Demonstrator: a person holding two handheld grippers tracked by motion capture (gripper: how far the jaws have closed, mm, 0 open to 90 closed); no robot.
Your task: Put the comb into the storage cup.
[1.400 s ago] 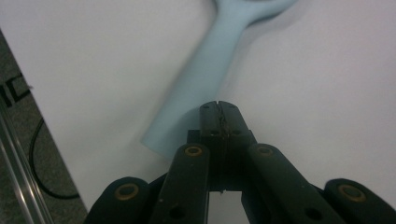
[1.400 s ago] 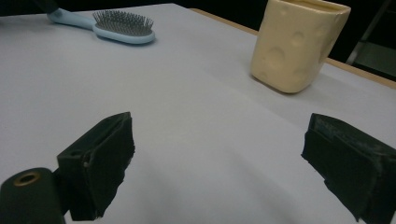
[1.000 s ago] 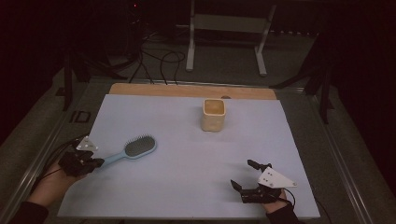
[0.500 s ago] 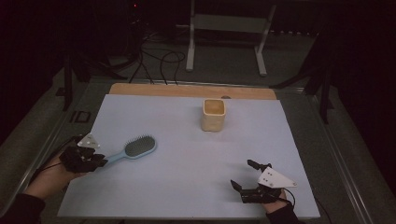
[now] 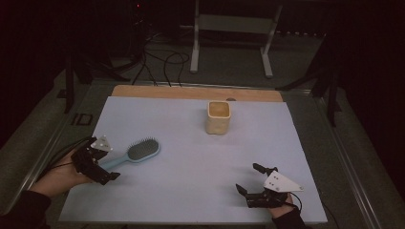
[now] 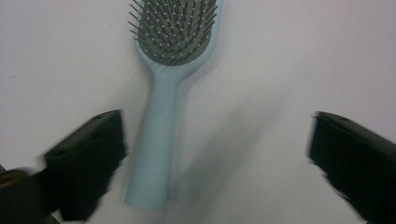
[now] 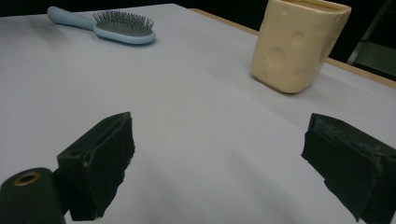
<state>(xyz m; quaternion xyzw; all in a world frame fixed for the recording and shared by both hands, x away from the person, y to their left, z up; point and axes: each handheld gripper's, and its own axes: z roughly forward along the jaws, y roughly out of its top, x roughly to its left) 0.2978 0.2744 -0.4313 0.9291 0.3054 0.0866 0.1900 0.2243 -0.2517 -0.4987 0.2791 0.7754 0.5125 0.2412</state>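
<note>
A light blue hairbrush (image 5: 138, 150) lies bristles up on the white table cover (image 5: 191, 162), its handle pointing at my left gripper (image 5: 106, 164). That gripper's jaws have just been opening. In the left gripper view the gripper (image 6: 217, 140) stands wide open over the hairbrush (image 6: 161, 140), whose handle lies between the jaws close to the left one, with no pad pressing on it. My right gripper (image 5: 248, 179) rests open and empty near the front right edge. A pale yellow cup (image 5: 218, 117) with round dimples stands upright toward the back.
From the right gripper (image 7: 219, 154), the cup (image 7: 299, 44) stands ahead to the right and the hairbrush (image 7: 119, 25) far off to the left. A wooden strip (image 5: 191, 93) borders the cover's far edge. Cables and a metal stand lie on the dark floor beyond.
My left gripper's jaws have gone from shut on the hairbrush handle to wide open, and the gripper has shifted slightly. The brush stays put. The right gripper has not moved.
</note>
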